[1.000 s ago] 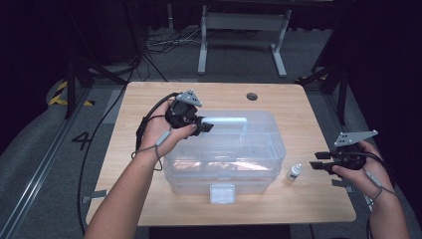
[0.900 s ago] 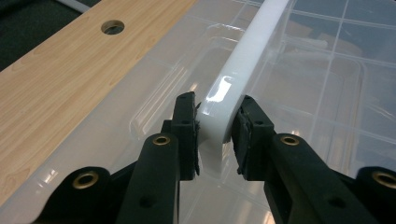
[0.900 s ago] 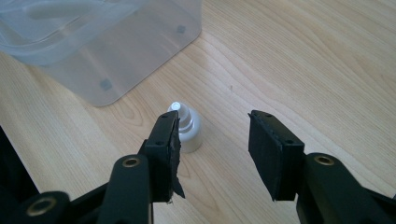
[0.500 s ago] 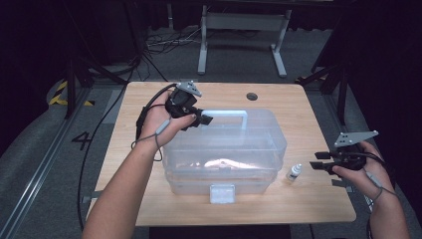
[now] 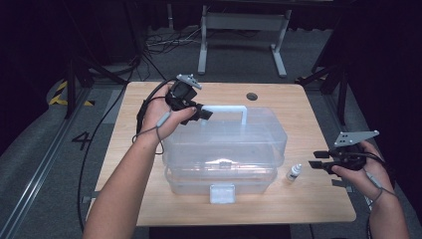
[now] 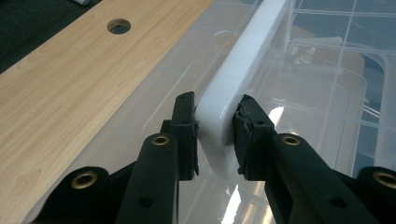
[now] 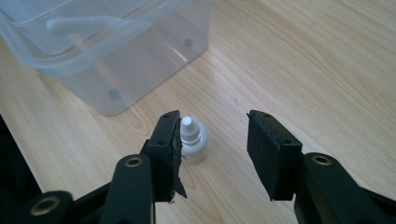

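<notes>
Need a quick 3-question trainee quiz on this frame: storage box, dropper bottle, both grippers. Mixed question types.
1. True or false: the left gripper is closed on the white handle of the clear plastic storage box.
2. Multiple choice: the small white dropper bottle is
A. inside the box
B. upright on the wooden table, beside the box
C. lifted off the table by the right gripper
3. Fill in: the right gripper's jaws are ____, with the bottle close to one pad.

Key: 1 true; 2 B; 3 open
</notes>
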